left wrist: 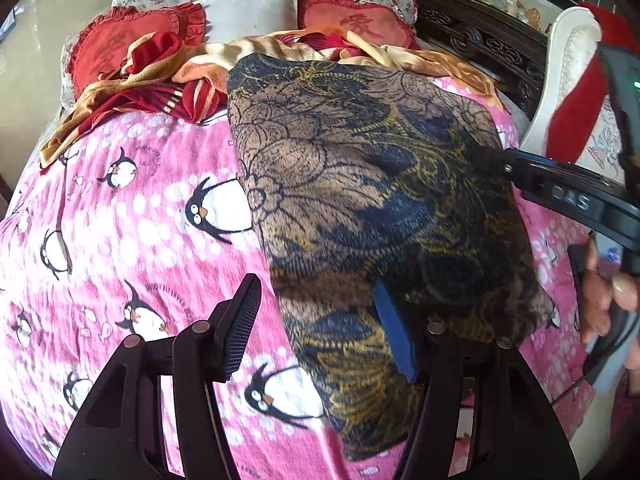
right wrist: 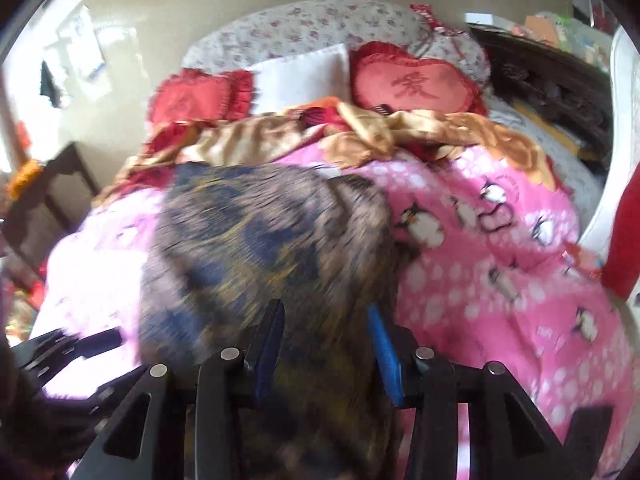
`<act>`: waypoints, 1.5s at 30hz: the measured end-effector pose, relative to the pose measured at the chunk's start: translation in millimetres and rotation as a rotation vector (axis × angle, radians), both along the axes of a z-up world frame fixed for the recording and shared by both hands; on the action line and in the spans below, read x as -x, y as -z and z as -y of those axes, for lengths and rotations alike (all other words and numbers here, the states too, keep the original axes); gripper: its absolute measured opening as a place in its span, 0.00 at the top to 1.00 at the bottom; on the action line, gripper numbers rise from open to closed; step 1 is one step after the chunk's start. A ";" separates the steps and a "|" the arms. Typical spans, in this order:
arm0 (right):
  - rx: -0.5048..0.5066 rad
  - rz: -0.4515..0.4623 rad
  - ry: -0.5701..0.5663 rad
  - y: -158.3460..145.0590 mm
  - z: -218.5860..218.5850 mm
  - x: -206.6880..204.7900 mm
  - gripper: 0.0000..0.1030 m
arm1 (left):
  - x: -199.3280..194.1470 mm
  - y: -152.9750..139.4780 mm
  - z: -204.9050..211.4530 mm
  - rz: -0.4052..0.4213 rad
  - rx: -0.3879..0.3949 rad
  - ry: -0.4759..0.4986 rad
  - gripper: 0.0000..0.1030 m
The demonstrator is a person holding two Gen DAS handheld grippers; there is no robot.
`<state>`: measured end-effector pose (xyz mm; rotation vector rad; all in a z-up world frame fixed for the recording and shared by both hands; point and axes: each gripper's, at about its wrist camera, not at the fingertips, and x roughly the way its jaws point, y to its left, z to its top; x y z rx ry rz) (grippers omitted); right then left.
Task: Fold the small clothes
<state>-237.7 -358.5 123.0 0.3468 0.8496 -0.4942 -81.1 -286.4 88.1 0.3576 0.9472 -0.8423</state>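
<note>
A dark blue, brown and gold patterned garment (left wrist: 372,200) lies folded on the pink penguin bedspread (left wrist: 132,216). My left gripper (left wrist: 320,328) is open over its near left edge, one finger on the bedspread and the blue-padded one against the cloth. My right gripper (left wrist: 486,158) reaches in from the right and touches the garment's right edge. In the blurred right wrist view the garment (right wrist: 260,240) fills the gap between my right gripper's (right wrist: 326,344) parted fingers; whether they grip it I cannot tell.
A crumpled red and gold blanket (left wrist: 160,76) lies beyond the garment. Two red heart cushions (left wrist: 356,20) and a white pillow (left wrist: 252,12) are at the bed's head. A dark carved headboard (left wrist: 480,40) and white chair (left wrist: 568,80) stand at the right.
</note>
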 end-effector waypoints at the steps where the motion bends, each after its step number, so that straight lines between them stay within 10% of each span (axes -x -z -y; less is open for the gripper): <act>1: 0.011 -0.013 0.020 2.9 5.8 -7.0 0.53 | -2.5 1.3 2.4 -0.004 -0.001 0.000 0.43; 4: -0.046 0.016 0.054 11.1 24.4 -14.4 0.53 | -5.5 4.3 8.5 -0.010 0.001 0.004 0.43; 7: -0.108 0.062 0.033 13.6 32.9 -14.6 0.89 | -6.7 6.7 14.3 -0.009 -0.006 0.011 0.43; 21: -0.052 0.058 0.058 20.1 31.9 -5.9 0.92 | -12.6 12.4 24.8 -0.024 -0.002 0.006 0.36; 26: -0.084 0.098 0.046 11.5 30.0 8.7 0.41 | -13.2 13.1 23.7 -0.036 0.008 -0.003 0.36; 45: -0.383 0.174 -0.104 63.5 48.3 4.3 0.24 | -39.4 38.0 17.4 -0.277 0.151 0.007 0.22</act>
